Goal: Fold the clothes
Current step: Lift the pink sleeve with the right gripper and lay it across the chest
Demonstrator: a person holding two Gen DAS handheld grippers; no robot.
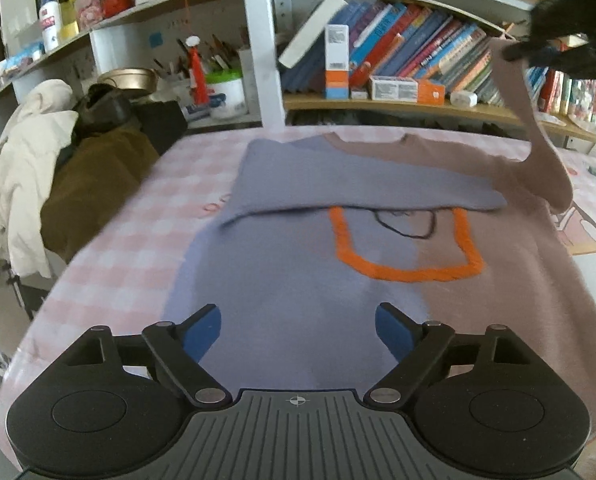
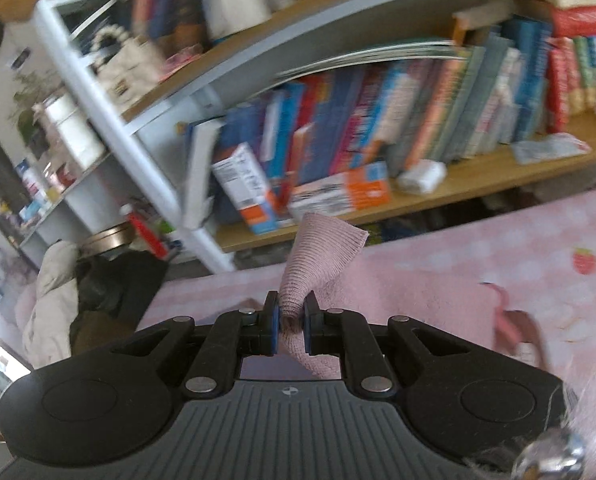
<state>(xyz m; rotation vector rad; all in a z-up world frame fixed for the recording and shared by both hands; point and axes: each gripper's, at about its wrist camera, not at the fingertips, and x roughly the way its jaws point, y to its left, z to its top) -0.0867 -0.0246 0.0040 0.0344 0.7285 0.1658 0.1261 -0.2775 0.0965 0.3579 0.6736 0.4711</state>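
Tongs first: the left tongs (image 1: 298, 334) stand spread wide with nothing between the blue pads, hovering low over the near hem of the sweater (image 1: 298, 264), while the right tongs (image 2: 291, 330) are clenched on the ribbed cuff of the brown sleeve (image 2: 318, 256). In the left wrist view that sleeve (image 1: 538, 128) hangs lifted from the right tongs (image 1: 516, 54) at the far right corner of the table (image 1: 110, 248). The sweater, half grey-blue and half brown with an orange outline on its chest, lies flat on the pink checked cloth in the middle of the table, its grey sleeve (image 1: 338, 184) already laid across the body. To fold well, I judge the brown sleeve should be carried inward across the chest and laid flat on the grey one, kept taut so it lands unwrinkled, before letting go.
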